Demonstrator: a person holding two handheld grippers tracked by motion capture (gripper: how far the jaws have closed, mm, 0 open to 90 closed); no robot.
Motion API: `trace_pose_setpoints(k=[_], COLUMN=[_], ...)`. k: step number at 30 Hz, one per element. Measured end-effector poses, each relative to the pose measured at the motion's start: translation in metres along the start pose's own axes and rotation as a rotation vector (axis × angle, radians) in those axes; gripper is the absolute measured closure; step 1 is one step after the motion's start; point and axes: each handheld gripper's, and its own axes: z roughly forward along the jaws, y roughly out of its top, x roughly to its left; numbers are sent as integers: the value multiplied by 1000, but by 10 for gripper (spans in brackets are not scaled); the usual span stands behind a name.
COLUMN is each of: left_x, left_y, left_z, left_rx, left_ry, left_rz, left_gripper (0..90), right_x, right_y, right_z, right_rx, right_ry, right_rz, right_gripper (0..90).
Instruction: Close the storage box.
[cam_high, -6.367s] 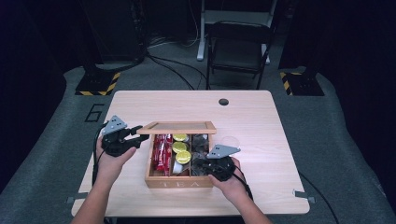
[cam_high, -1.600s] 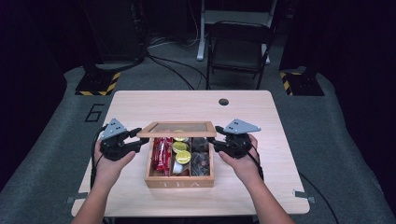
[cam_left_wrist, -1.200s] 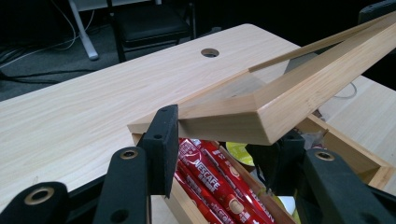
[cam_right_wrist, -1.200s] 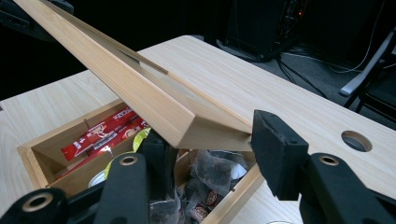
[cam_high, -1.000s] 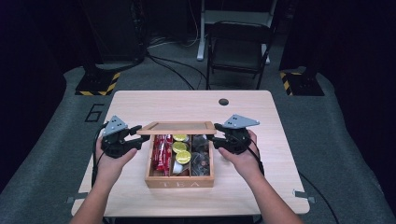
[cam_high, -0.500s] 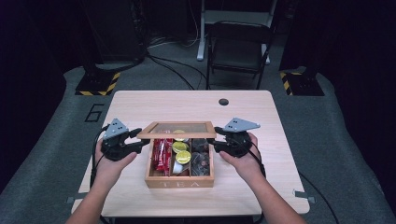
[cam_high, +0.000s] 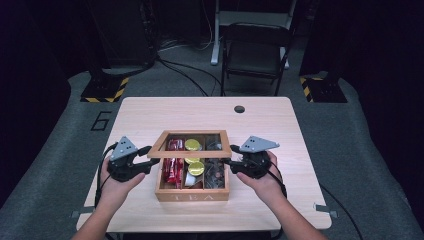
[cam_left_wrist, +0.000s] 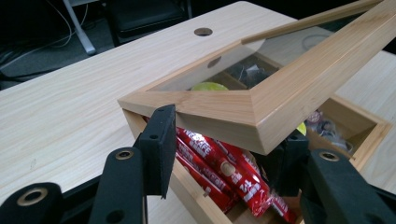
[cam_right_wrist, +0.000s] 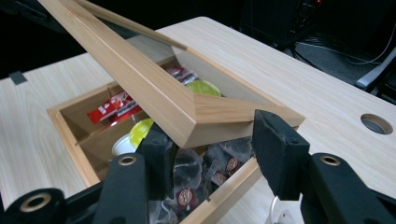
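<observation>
Pale wood makes up the box (cam_high: 192, 192), a squarish tea chest sitting near the front middle of the light wooden table (cam_high: 150, 112). Its lid (cam_high: 191, 144) is a flat wooden frame around a clear pane, tilted up over the compartments. Glossy red packets (cam_left_wrist: 219, 170) fill the left compartment, round yellow-topped cups (cam_high: 196, 168) the middle, dark tea bags (cam_right_wrist: 205, 175) the right. The left gripper (cam_left_wrist: 224, 154) stands open, its jaws either side of the lid's left corner. The right gripper (cam_right_wrist: 210, 151) likewise stands open around the lid's right corner.
</observation>
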Motion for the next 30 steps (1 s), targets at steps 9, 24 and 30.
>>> trace_pose_setpoints(k=[9, 24, 30], left_x=[-8, -17, -20], left_y=[-17, -32, -39], left_z=[-3, -5, -5], left_rx=[-1, 12, 17], left_ry=[2, 2, -4], left_rz=[0, 2, 10], left_gripper=[516, 513, 511], right_x=[10, 20, 24], right_y=[-16, -33, -39], right_z=[-6, -11, -11], right_rx=[-2, 1, 1], right_ry=[10, 14, 5], right_rz=[-23, -16, -7], right_gripper=[527, 555, 556])
